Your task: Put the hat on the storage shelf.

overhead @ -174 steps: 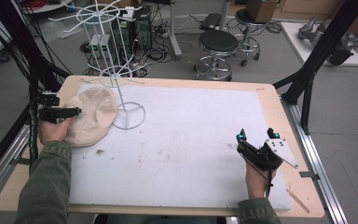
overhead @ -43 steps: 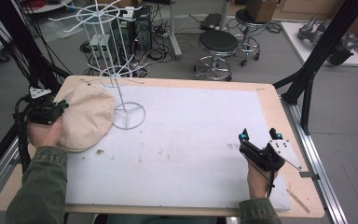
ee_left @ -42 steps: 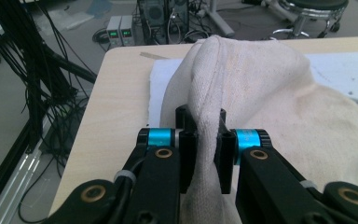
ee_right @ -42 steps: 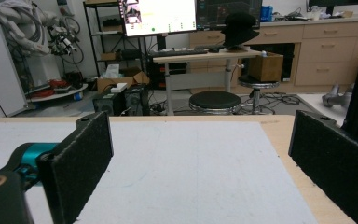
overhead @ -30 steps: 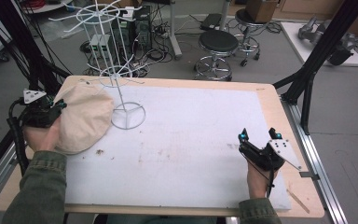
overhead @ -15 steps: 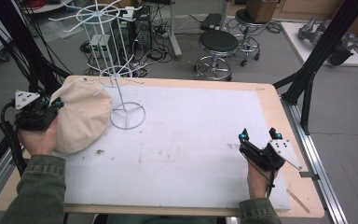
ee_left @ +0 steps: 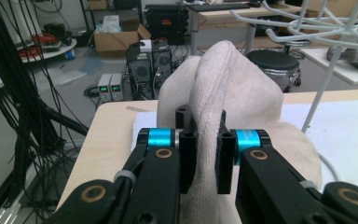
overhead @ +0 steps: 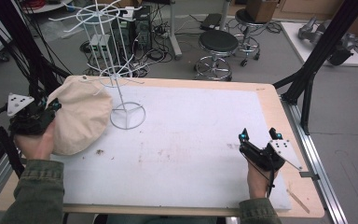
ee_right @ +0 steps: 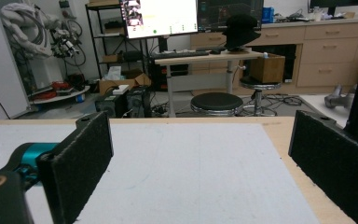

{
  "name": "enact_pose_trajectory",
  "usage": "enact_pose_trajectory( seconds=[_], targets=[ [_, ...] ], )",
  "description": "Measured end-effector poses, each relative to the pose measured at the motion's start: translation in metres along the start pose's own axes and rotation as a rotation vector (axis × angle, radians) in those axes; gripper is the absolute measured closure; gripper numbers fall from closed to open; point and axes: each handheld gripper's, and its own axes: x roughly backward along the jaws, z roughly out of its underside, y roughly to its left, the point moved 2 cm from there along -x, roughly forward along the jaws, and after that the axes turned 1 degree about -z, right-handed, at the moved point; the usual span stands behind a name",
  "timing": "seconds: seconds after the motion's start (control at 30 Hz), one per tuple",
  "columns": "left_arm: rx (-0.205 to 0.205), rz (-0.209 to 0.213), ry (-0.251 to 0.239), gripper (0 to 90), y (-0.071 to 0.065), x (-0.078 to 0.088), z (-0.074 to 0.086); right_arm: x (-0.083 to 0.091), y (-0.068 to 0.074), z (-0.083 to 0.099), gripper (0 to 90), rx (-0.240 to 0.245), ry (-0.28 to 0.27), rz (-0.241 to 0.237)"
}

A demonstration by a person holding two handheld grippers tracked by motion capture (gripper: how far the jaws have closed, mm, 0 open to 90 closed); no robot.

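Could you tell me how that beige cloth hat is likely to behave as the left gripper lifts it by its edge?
The beige hat will probably flop: the left gripper pinches a thin fold, and the cloth sags around it. It looks light for its size. In the high view its far edge lies close to the white wire rack, so it might snag there.

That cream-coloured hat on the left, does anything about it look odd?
Yes. The hat is not lying flat: the left gripper pinches a fold of its edge, so it stands bunched and partly raised beside the white wire rack.

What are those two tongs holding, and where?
The left tongs pinch the beige cloth hat by a fold at its edge; the right tongs hold nothing.
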Motion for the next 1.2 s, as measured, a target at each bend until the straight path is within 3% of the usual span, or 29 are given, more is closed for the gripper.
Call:
enact_pose_trajectory(
  seconds=[0.33, 0.47, 0.93, 1.2],
  targets=[
    [0.011, 0.001, -0.047, 84.2, 0.003, 0.02, -0.003, 0.0, 0.0, 0.0, 5.4, -0.001, 0.003, -0.003],
    [0.013, -0.001, -0.096, 84.3, 0.001, 0.031, -0.007, 0.0, 0.001, 0.0, 5.4, 0.001, 0.005, -0.004],
    [0.028, -0.002, -0.196, 84.2, 0.0, 0.064, -0.016, 0.0, 0.002, 0.0, 5.4, 0.004, 0.003, -0.006],
    [0.039, 0.021, -0.272, 84.2, -0.002, 0.08, -0.024, -0.001, 0.003, 0.0, 5.4, 0.006, 0.005, -0.009]
  ],
)
